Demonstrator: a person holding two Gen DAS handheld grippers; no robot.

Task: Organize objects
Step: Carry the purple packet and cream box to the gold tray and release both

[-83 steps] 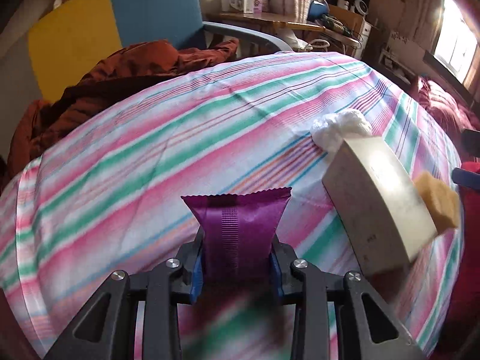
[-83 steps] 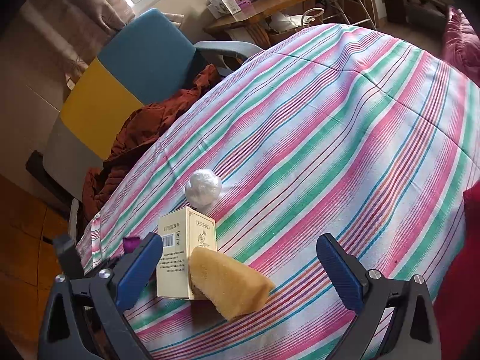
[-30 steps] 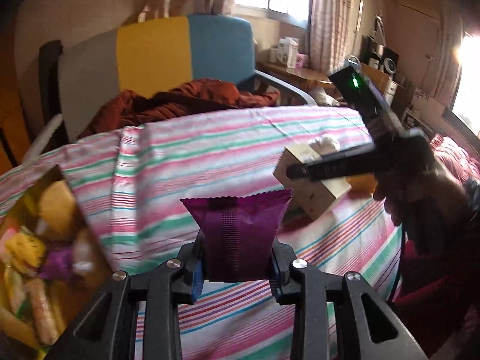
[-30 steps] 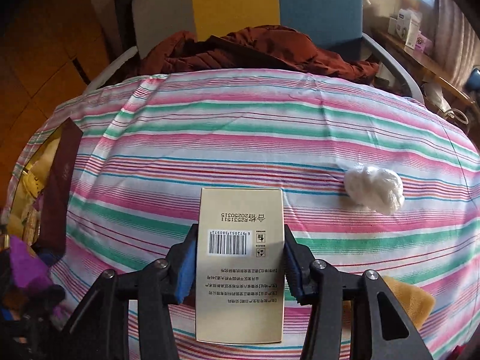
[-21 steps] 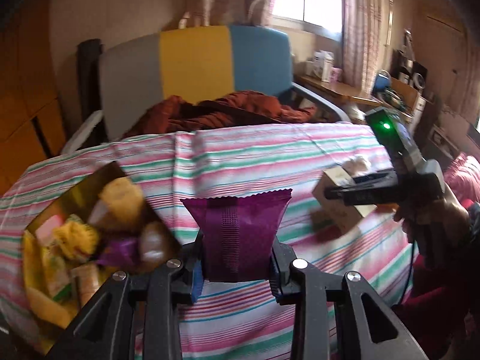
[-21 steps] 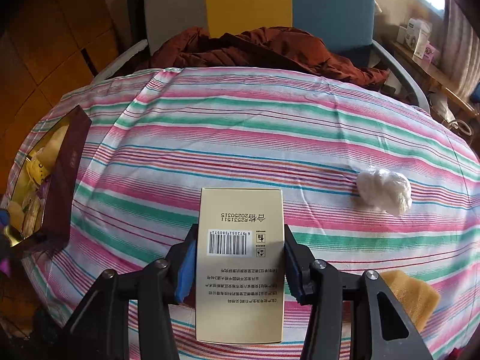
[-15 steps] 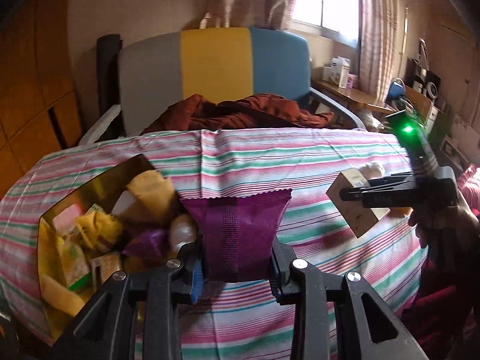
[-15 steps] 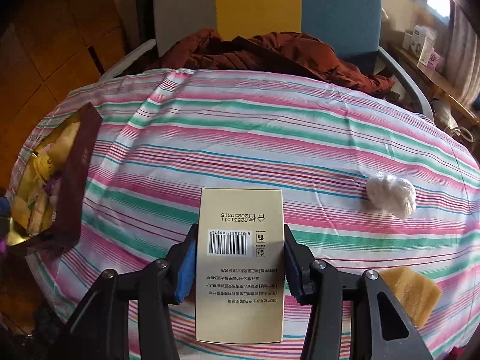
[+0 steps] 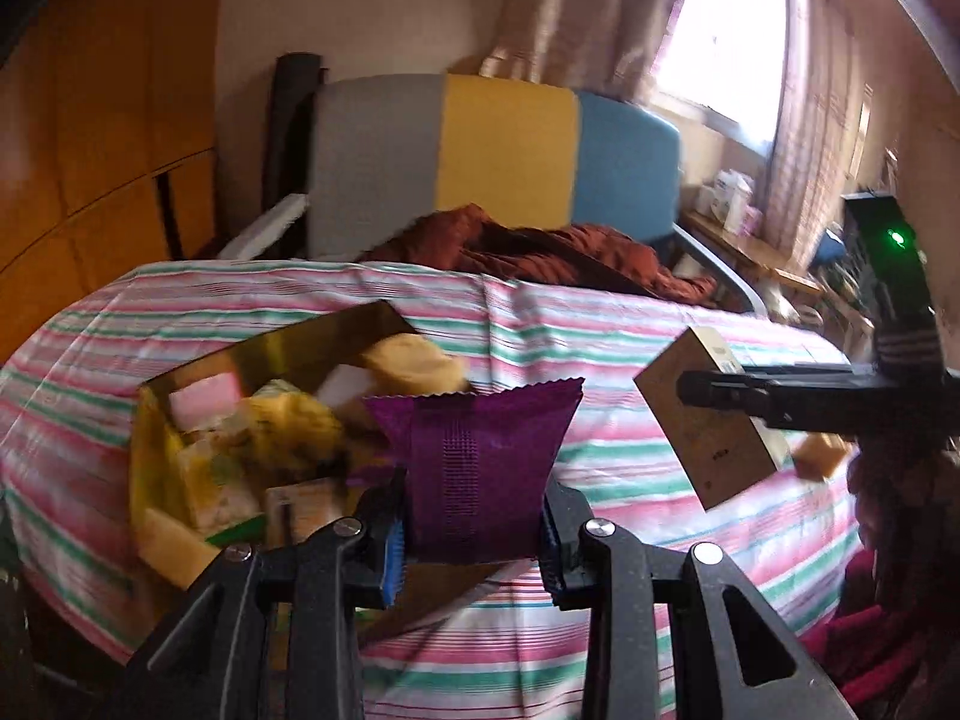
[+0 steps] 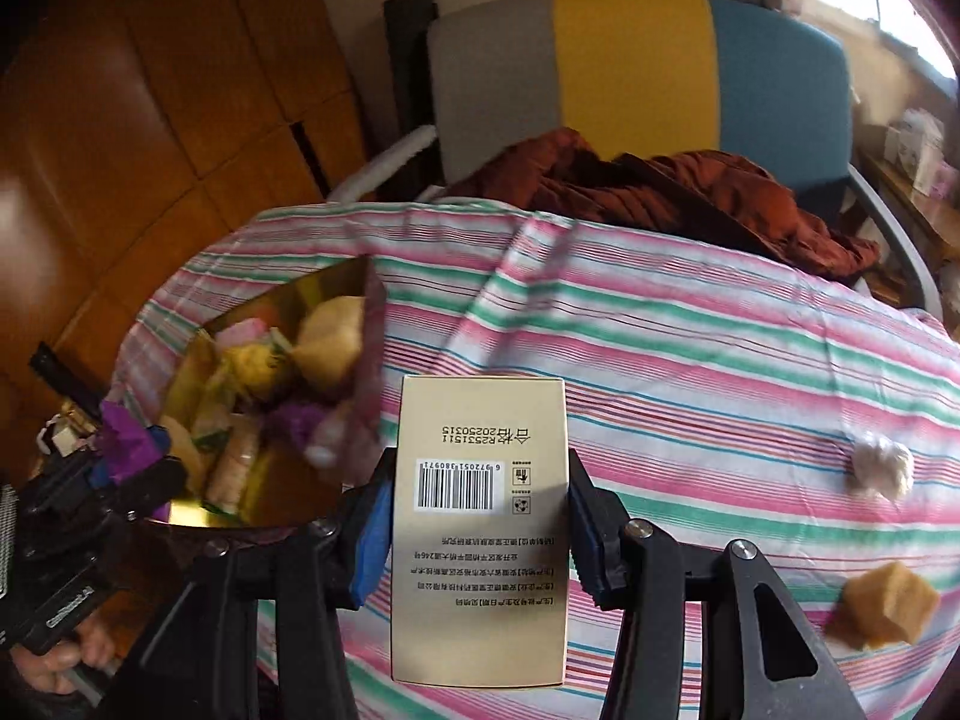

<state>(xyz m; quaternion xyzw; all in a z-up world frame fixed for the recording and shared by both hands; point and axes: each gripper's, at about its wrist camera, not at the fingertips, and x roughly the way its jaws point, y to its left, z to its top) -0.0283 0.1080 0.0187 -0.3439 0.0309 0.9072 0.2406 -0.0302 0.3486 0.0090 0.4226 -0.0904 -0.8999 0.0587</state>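
Both grippers, left (image 9: 473, 531) w/ purple packet (image 9: 474, 468), now nearer gold box (image 9: 198, 372)

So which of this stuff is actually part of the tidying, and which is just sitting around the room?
Part of the tidying:
- purple packet in the left claw
- beige carton in the right claw
- gold box of sorted bits
- white wad and yellow sponge, loose on the striped cloth

Just lying about:
- rust-coloured garment
- tricolour chair

the beige box (image 10: 480, 534) carries a barcode numbered 6972051380971 and the upside-down stamp 20250315 (r2531511 beneath it).
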